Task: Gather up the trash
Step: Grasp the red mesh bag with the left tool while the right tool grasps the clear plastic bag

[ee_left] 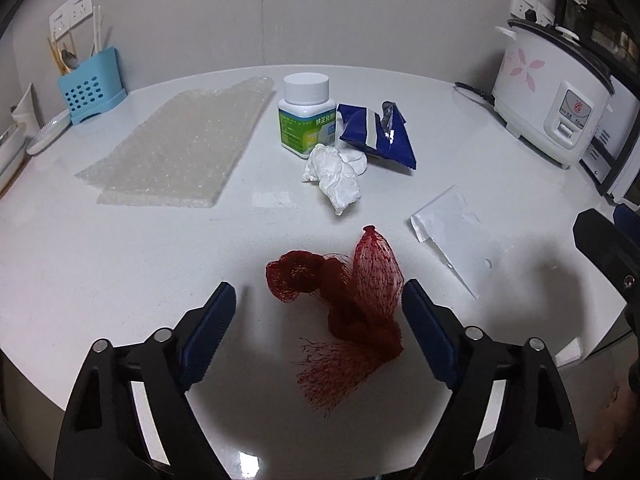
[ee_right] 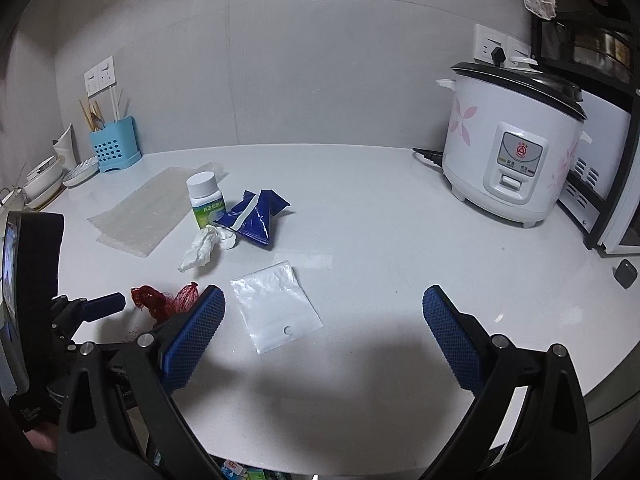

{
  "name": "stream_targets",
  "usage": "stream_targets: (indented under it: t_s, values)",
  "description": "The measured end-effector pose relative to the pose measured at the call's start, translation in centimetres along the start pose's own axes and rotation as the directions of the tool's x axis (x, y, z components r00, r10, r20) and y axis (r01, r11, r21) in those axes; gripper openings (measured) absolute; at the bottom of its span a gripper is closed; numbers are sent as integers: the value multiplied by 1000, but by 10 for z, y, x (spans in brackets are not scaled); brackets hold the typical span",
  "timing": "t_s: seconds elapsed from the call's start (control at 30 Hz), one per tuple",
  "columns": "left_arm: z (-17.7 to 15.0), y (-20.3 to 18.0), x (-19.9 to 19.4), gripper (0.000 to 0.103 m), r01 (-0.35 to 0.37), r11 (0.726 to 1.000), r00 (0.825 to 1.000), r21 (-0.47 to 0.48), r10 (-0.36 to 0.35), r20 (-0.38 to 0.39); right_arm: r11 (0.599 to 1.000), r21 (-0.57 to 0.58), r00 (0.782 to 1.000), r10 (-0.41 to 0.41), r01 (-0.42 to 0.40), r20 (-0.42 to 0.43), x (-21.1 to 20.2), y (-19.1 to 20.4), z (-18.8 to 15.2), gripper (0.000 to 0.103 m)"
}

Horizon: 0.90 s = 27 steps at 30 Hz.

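A red mesh net bag (ee_left: 348, 304) lies on the white counter (ee_left: 120, 280) between the open fingers of my left gripper (ee_left: 318, 308), which is low over it. Behind it lie a crumpled white tissue (ee_left: 336, 176), a blue foil wrapper (ee_left: 380, 136), a white pill bottle with green label (ee_left: 305, 114), a clear plastic bag (ee_left: 456, 236) and a sheet of bubble wrap (ee_left: 180, 144). My right gripper (ee_right: 324, 316) is open and empty above the counter, just right of the clear plastic bag (ee_right: 276, 304). The net bag (ee_right: 168, 300) shows at its left, with the left gripper's fingertip (ee_right: 106, 304).
A white rice cooker (ee_right: 516, 144) with its cord stands at the back right, next to a microwave (ee_right: 604, 168). A blue utensil holder (ee_right: 114, 144) and stacked dishes (ee_right: 44, 184) stand at the back left. The counter's front edge curves close below both grippers.
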<state>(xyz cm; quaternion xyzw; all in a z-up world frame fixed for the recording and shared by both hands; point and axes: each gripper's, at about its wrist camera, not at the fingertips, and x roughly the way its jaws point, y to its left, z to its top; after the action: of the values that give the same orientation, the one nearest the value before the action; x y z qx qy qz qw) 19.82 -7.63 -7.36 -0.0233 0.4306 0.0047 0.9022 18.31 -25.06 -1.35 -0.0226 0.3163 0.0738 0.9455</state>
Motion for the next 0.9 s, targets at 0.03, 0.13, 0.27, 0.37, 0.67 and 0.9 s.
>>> stream_targets:
  t_s: [0.03,0.13,0.27,0.37,0.67,0.9]
  values:
    - [1,1,5,69,-1,1000,1000,-6,1,-18,1000,-3,1000,1,-1,-1,4,1,2,95]
    - [2,3,8,50,-2,1000,1000,-1,2,-22,1000,-14,1000,3,-3,-10,16,4,7,95]
    - [4,12,7,21,25,1000,999,-17,-25,-34,1000,-19,999,20,-21,-44,36,8,11,95]
    - [5,18,5,16,31,999,999,-18,-32,-26,999,-20,995,41,-43,-88,53,13,11,95]
    - [6,39,-2,14,37,999,999,-16,-37,-12,996,-17,984,84,-88,-160,84,29,15,95]
    - [4,47,-8,14,55,998,998,-18,-55,-6,997,-43,975,57,-68,-215,104,42,13,90]
